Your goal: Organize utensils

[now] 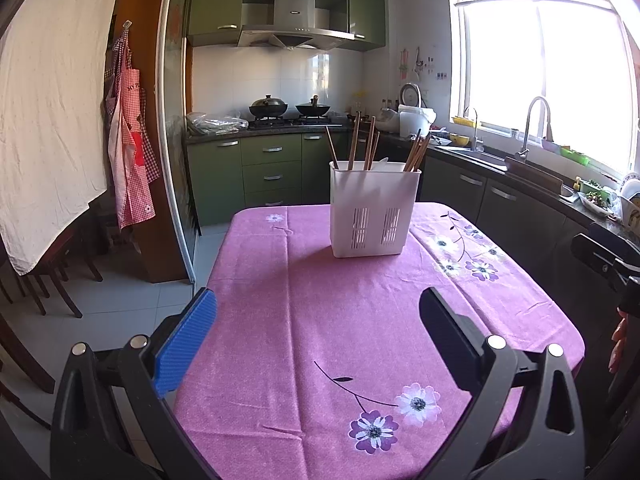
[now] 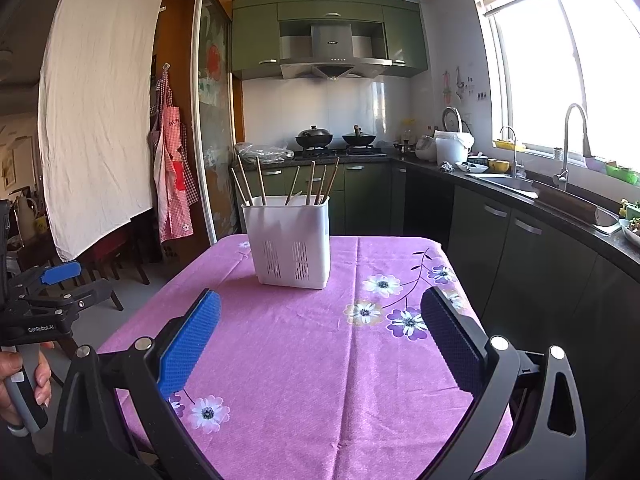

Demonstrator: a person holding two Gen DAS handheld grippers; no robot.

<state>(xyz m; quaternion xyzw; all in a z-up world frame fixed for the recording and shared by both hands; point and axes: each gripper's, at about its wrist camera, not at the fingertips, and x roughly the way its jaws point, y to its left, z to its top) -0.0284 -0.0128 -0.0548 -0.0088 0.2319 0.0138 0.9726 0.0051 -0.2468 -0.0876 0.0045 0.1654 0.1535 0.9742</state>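
A table under a pink cloth printed with purple and white flowers [image 1: 320,320] fills the near field of both wrist views; green kitchen cabinets [image 1: 272,168] stand beyond its far edge. Near that far edge, upright on the cloth, stands a white plastic utensil holder with slotted vents low on its near wall [image 1: 374,216]. Brown wooden chopsticks [image 1: 354,140] rise from it, long axes near vertical and fanned slightly left and right; something pale shows at the rim among them, too small to identify. No loose utensil shows on the cloth.

The holder lies straight ahead of both tools and well apart from each. In the left wrist view it sits just right of centre between the fingers; in the right wrist view [image 2: 288,240] it sits left of centre, so it lies between the two lines of approach. Neither tool is clearly nearer.

The left gripper [image 1: 318,332] has its blue-padded fingers spread wide, empty. The right gripper [image 2: 320,336] is likewise spread and empty. A hand [image 2: 20,380] grips the left tool's handle at the left edge of the right wrist view.
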